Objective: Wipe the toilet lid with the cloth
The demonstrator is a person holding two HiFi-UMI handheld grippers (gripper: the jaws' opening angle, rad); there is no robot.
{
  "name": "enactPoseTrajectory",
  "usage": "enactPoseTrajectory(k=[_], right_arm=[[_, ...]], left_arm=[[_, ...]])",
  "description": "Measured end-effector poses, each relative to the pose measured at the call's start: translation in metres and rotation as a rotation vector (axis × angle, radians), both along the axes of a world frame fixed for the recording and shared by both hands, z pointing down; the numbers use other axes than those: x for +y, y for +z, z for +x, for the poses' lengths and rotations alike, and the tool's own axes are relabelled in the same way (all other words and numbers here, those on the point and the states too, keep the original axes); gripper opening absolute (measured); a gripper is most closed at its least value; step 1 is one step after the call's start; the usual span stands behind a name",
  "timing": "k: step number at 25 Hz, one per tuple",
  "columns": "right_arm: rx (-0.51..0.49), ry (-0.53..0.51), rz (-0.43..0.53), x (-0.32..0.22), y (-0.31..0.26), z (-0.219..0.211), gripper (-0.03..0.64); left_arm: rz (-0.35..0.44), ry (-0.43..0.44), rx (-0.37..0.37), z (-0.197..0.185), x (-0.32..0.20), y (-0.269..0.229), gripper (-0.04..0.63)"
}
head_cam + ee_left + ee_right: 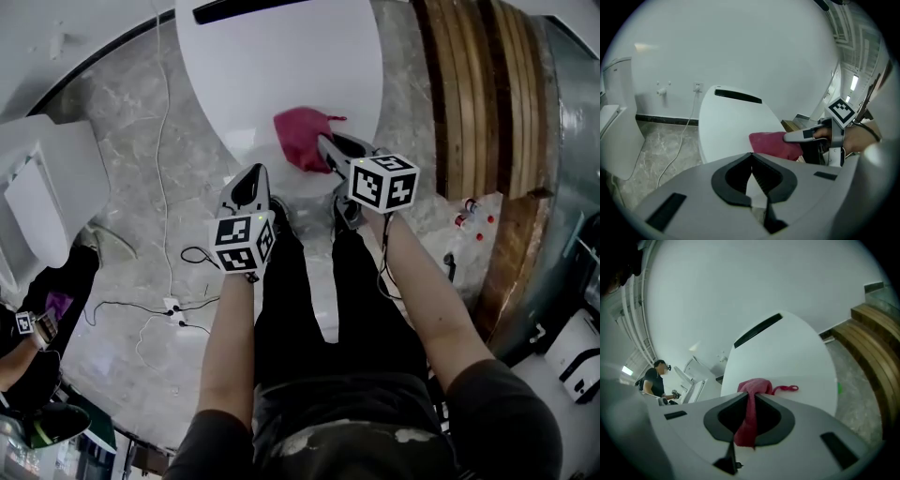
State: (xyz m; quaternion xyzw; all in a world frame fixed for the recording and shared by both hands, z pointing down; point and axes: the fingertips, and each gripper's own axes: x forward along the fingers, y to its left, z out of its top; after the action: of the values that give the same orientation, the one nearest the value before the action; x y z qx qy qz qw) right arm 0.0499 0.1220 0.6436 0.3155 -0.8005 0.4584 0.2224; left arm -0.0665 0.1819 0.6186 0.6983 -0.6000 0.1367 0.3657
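Pinches pink cloth (300,137) in right claw (325,148), jaws closed tight on a fold, rest of it bunched on the near part of the white toilet lid (272,66). Holds left claw (251,178) fully closed on nothing, at the lid's near-left edge, just beside the right one, above marble floor (122,141)

Grey veined marble floor (112,141), plain white wall (740,47), brown wooden steps (478,94) at the right.

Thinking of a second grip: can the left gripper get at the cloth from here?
Probably yes. The left gripper, shut and empty, hangs beside the cloth on the toilet lid with nothing between them, though the right gripper clamps the near edge.
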Motion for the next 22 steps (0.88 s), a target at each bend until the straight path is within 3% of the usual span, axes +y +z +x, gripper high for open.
enactPoseTrajectory(k=[7, 12, 16, 22], right_arm=[[0.036, 0.109, 0.029, -0.048, -0.004, 0.119, 0.041], [0.040, 0.103, 0.027, -0.053, -0.004, 0.158, 0.041], [-0.014, 0.072, 0.027, -0.038, -0.021, 0.139, 0.041], [-0.122, -0.056, 0.025, 0.009, -0.047, 0.044, 0.041]], left_arm=[[0.031, 0.038, 0.006, 0.087, -0.028, -0.010, 0.008], [0.027, 0.027, 0.014, 0.122, -0.027, -0.016, 0.008], [-0.005, 0.035, 0.013, 0.132, -0.012, -0.015, 0.008], [-0.024, 0.002, -0.005, 0.091, 0.004, -0.011, 0.008]])
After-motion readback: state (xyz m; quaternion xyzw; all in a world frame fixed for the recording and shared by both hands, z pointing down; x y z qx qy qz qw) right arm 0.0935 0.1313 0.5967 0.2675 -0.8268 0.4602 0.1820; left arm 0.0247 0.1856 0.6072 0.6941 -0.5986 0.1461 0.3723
